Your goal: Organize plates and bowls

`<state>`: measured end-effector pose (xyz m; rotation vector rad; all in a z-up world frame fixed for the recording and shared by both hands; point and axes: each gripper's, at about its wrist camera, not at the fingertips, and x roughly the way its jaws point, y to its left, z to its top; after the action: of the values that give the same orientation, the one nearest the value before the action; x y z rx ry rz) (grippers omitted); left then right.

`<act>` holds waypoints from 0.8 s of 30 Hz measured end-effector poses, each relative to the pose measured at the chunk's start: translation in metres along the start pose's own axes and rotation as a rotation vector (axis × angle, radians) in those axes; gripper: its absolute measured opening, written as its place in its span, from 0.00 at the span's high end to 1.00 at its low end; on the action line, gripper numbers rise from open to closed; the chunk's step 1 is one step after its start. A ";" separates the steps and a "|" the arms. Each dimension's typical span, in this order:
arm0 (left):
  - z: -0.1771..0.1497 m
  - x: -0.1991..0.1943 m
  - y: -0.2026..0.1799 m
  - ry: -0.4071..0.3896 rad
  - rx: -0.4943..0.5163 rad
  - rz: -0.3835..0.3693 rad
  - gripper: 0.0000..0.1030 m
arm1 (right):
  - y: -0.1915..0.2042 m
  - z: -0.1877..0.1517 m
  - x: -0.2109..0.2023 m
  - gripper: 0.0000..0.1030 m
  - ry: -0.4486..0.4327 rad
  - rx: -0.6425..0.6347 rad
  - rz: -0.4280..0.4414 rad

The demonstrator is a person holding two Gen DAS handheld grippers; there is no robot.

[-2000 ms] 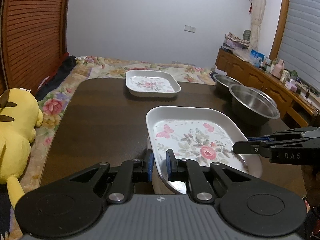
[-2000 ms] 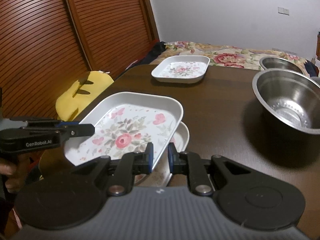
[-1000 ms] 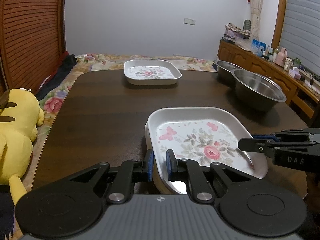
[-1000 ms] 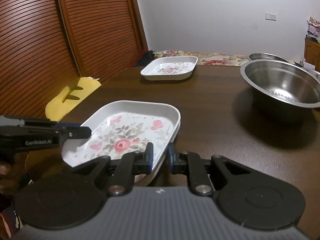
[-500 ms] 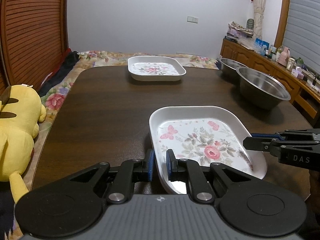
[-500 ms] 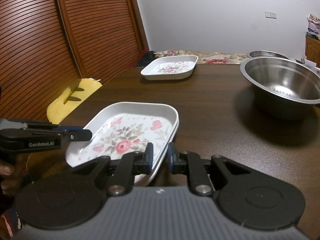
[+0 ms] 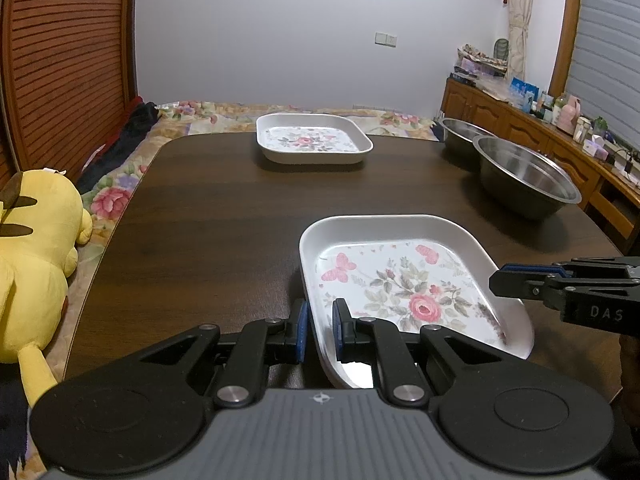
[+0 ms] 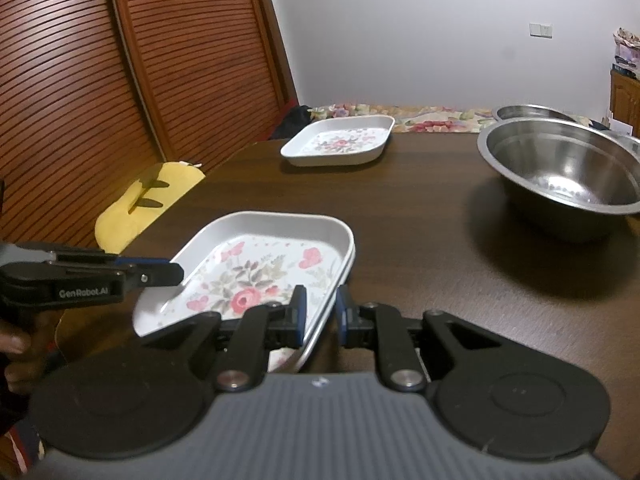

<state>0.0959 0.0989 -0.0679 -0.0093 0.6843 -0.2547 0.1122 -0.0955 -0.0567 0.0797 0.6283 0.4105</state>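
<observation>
A white rectangular plate with a rose and butterfly print lies near the front edge of the dark wooden table. It is nested in a second plate, whose rim shows just under its far corner. My left gripper is shut on the top plate's near left rim. From the opposite side, my right gripper is shut on the same plate's rim. A matching floral plate sits alone at the table's far end.
A large steel bowl stands on the right of the table, a second steel bowl behind it. A yellow plush toy lies off the left edge. A wooden sideboard runs along the right wall.
The floral plate, held tilted above the lower plate two seconds ago, has come down level and now rests nested in it. Both grippers sank with it.
</observation>
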 end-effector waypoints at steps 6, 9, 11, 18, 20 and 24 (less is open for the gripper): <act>0.006 -0.005 0.000 -0.020 0.002 0.002 0.85 | -0.002 0.009 -0.009 0.83 -0.027 -0.007 -0.002; 0.012 -0.007 0.001 -0.030 0.004 0.001 0.85 | -0.003 0.016 -0.012 0.83 -0.037 -0.017 -0.002; 0.018 -0.008 0.001 -0.036 0.011 0.004 0.85 | -0.003 0.023 -0.013 0.83 -0.043 -0.036 -0.004; 0.052 -0.004 0.003 -0.072 0.055 0.020 0.85 | -0.009 0.065 -0.003 0.73 -0.057 -0.101 -0.005; 0.063 0.000 0.006 -0.084 0.062 0.024 0.85 | -0.011 0.078 0.002 0.66 -0.061 -0.121 -0.006; 0.085 0.010 0.013 -0.096 0.065 0.037 0.82 | -0.018 0.102 0.018 0.65 -0.038 -0.129 0.011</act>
<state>0.1592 0.1031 -0.0093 0.0527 0.5802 -0.2393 0.1917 -0.0993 0.0124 -0.0317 0.5633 0.4583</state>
